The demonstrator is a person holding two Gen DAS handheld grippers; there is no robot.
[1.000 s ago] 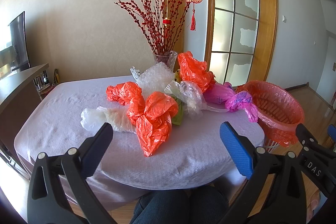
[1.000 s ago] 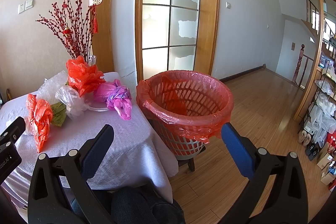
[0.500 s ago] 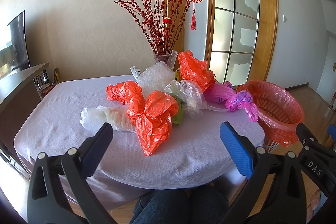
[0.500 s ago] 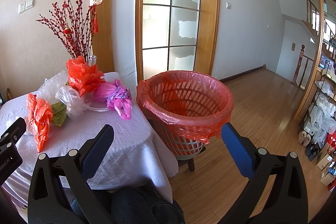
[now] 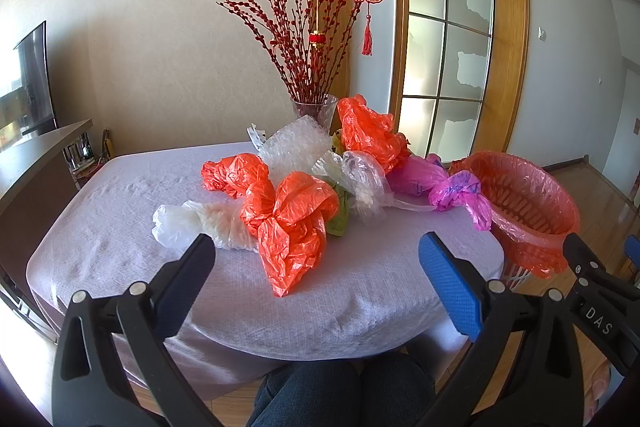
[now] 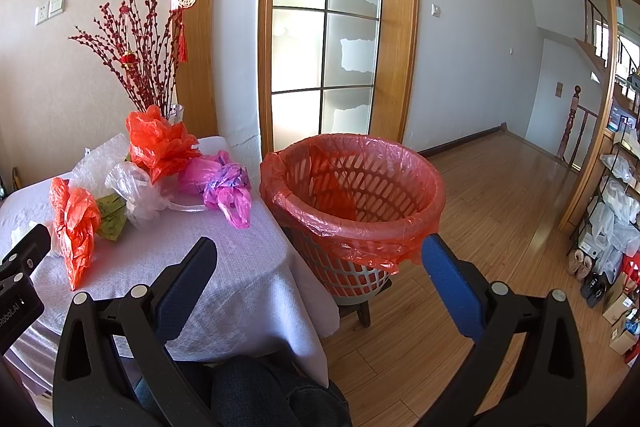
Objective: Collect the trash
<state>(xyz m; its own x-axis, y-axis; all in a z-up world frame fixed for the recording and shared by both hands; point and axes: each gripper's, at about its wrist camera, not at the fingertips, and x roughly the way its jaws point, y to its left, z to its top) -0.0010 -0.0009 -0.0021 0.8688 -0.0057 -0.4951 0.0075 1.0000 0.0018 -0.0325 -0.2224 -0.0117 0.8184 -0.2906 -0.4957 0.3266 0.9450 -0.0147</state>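
both claws gaped empty: the left gripper (image 5: 316,259) faced the crumpled plastic bags (image 5: 292,215) heaped on the table (image 5: 120,211), the right gripper (image 6: 320,259) faced the lined basket (image 6: 352,187) parked just beside the table's edge, likely for short drops

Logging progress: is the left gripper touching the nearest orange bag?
Apart. The left wrist view shows the left gripper open, bare tablecloth visible between its jaws and the orange bag beyond them.
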